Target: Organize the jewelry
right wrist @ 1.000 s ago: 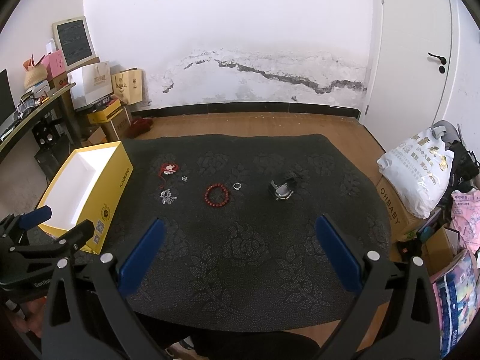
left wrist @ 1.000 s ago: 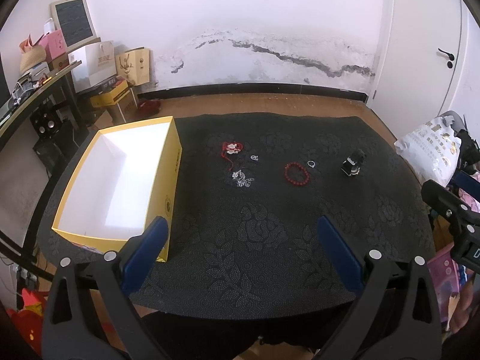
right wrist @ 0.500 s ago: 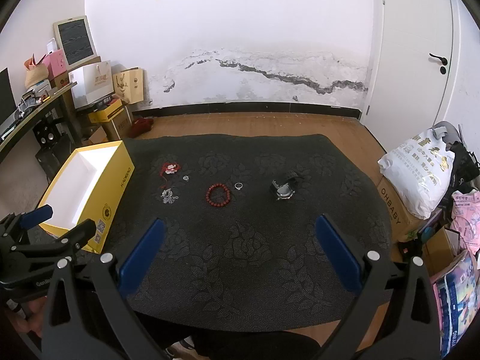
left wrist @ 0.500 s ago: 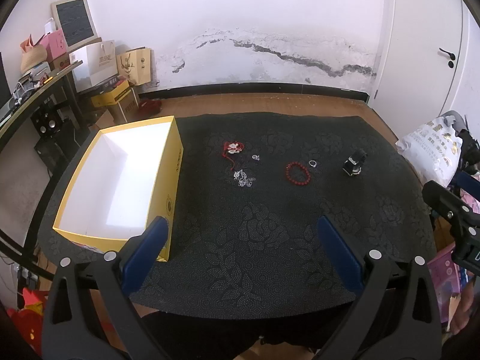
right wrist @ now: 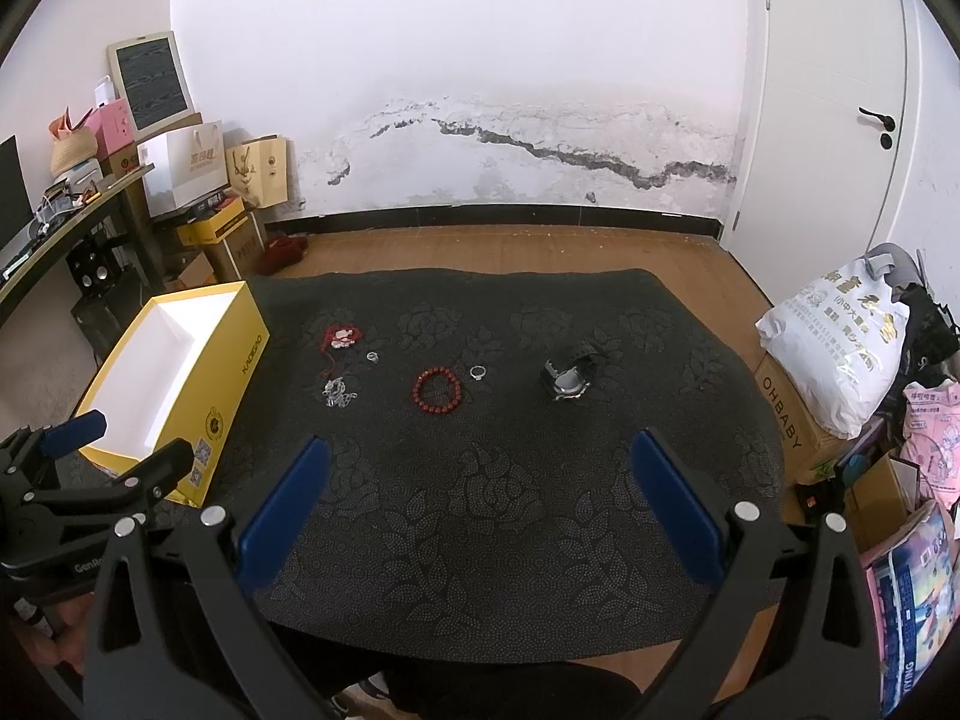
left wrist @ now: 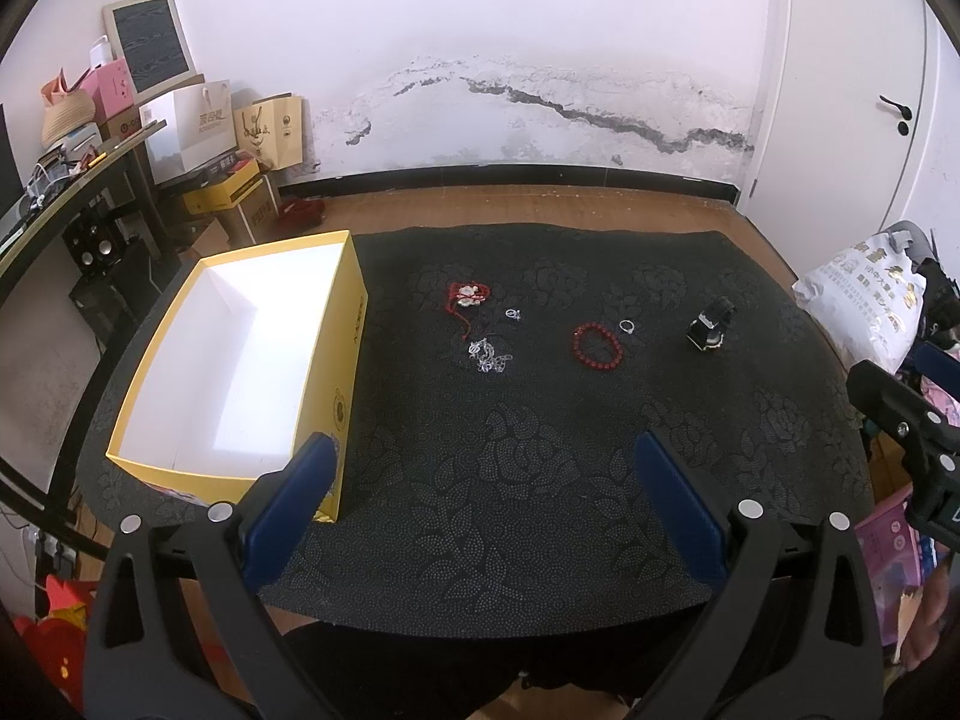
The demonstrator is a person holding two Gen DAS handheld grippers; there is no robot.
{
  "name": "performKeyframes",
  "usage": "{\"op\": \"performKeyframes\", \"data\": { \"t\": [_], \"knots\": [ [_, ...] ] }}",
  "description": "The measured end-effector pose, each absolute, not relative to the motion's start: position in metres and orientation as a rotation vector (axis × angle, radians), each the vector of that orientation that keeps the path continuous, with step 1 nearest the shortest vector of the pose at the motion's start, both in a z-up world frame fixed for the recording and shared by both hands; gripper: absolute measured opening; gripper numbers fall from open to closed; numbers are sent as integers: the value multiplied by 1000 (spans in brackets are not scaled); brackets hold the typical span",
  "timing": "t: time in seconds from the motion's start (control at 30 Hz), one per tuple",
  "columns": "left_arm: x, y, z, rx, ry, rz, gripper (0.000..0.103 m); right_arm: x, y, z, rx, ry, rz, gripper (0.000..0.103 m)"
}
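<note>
Hovering at the near edge of the black mat [left wrist: 540, 510], the left gripper [left wrist: 480, 498] and right gripper [right wrist: 474, 495] both gape wide, holding nothing. The red bead bracelet [right wrist: 438, 391], silver ring [right wrist: 478, 371] and watch [right wrist: 569, 377] lie mid-mat, right of the empty yellow box [left wrist: 228, 372]. Such a thin ring could slip from broad pads.

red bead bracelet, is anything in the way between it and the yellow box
Partly. The silver chain and the red cord piece lie on the cloth between the red bead bracelet and the yellow box. Both lie flat, so lifting over them should clear.
</note>
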State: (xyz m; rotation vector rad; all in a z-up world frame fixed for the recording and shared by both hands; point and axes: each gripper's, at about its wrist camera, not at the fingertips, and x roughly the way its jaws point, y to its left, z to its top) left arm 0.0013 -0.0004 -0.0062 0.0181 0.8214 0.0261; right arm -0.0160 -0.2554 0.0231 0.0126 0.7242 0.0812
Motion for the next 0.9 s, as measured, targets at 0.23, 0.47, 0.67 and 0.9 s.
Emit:
{"op": "performKeyframes", "data": {
  "t": [0.23, 0.47, 0.67, 0.9],
  "knots": [
    [2, -1, -6, 17, 822, 24, 97, -16, -255, 23, 10, 724, 81, 97],
    [2, -1, -6, 18, 823, 25, 97, -16, -256, 22, 9, 722, 81, 97],
    [1, -1, -6, 19, 823, 27, 97, -16, -255, 22, 8, 722, 83, 97],
    [1, 0, -6, 19, 823, 27, 97, -17, -255, 22, 8, 721, 85, 97]
  ]
}}
